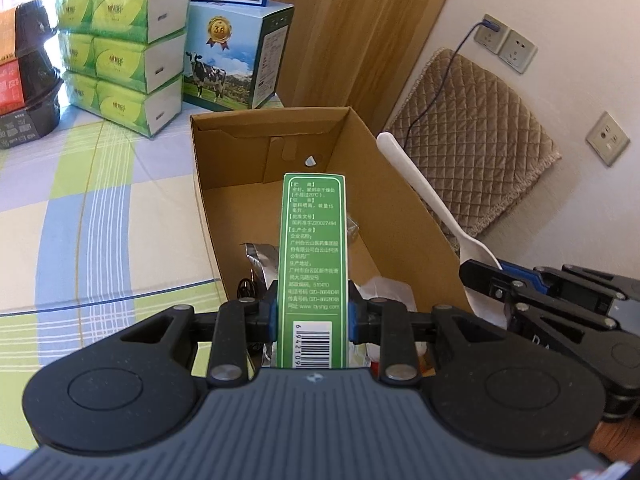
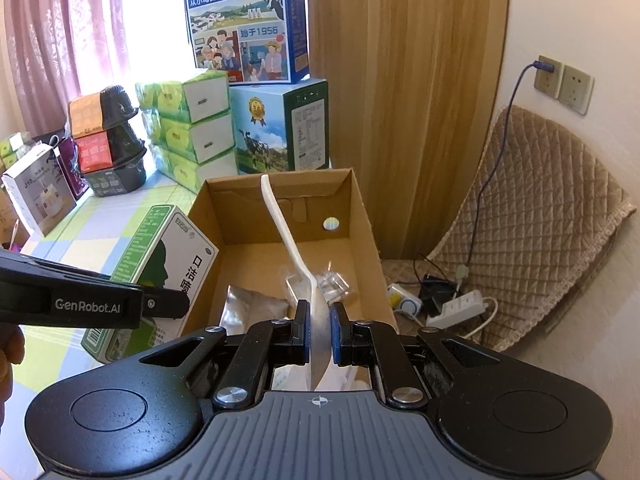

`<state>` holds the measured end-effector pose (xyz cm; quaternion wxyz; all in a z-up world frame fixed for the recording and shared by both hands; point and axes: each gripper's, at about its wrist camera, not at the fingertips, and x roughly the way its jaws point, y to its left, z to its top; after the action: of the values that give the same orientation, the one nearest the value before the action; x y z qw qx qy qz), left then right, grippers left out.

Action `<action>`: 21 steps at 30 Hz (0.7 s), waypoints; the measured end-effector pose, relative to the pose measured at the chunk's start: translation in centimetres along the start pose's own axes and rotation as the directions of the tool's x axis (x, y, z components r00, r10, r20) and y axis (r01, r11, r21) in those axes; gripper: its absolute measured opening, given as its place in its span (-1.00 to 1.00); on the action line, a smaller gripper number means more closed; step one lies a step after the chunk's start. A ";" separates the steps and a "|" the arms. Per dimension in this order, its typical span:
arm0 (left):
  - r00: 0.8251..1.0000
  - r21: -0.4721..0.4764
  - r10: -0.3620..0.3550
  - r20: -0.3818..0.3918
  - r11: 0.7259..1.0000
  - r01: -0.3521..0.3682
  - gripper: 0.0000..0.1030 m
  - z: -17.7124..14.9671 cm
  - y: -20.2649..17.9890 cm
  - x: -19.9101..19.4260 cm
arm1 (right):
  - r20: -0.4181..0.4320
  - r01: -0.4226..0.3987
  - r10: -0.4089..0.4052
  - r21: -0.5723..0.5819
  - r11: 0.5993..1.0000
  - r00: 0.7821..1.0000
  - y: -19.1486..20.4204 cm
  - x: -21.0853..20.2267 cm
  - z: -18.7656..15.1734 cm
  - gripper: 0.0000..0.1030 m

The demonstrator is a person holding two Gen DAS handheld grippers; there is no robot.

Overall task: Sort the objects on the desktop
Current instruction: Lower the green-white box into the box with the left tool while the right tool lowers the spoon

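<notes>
Bench (image 1: 80, 208): covered in a green, blue and white checked cloth, filling the left of both views.

Milk cartons (image 2: 248, 20): two printed boxes stacked at upper centre, against a wood-grain panel.

Tissue packs (image 1: 120, 52): green and white, stacked three high, upper left.

Cardboard box (image 1: 404, 184): open-topped, brown, centre of frame, standing on the bench. A foil pouch (image 2: 252, 308), a clear plastic wrapper (image 2: 332, 284) and white paper scraps lie on its floor.

Quilted cushion (image 2: 532, 216): tan, right of frame, leaning on the wall below two sockets.

Green medicine carton (image 1: 314, 264): long and narrow, printed side up with a barcode at the near end. Left tool (image 1: 312, 316) is clenched on its sides, holding it over the near end of the cardboard box.

White plastic spoon (image 2: 288, 240): right tool (image 2: 319, 338) grips its bowl end, handle pointing up and away over the box interior.
</notes>
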<state>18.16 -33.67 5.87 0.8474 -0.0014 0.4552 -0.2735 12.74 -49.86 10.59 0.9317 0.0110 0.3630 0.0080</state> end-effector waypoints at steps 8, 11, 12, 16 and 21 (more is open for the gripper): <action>1.000 -0.023 -0.003 -0.017 1.000 0.003 -0.51 0.7 0.5 1.4 | -0.018 -0.003 0.003 0.001 1.000 1.000 -0.1 2.0 0.7 -0.87; 1.000 -0.024 -0.003 -0.023 1.000 0.003 -0.51 0.7 0.6 1.8 | -0.025 -0.004 0.004 0.005 1.000 1.000 -0.2 2.5 0.7 -0.87; 1.000 -0.025 -0.004 -0.025 1.000 0.004 -0.51 0.7 0.6 2.0 | -0.027 -0.004 0.004 0.006 1.000 1.000 -0.3 2.6 0.6 -0.87; 1.000 -0.025 -0.008 -0.026 1.000 0.007 -0.51 0.7 0.5 2.3 | -0.031 -0.002 0.003 0.005 1.000 1.000 -0.3 3.0 0.8 -0.87; 1.000 -0.026 -0.012 -0.024 1.000 0.011 -0.51 1.0 0.4 2.7 | -0.030 -0.002 0.002 0.003 1.000 1.000 -0.3 3.1 0.9 -0.87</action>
<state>20.28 -34.83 4.33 0.8400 -0.0117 0.4690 -0.2724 15.61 -50.14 9.12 0.9261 0.0125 0.3771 0.0088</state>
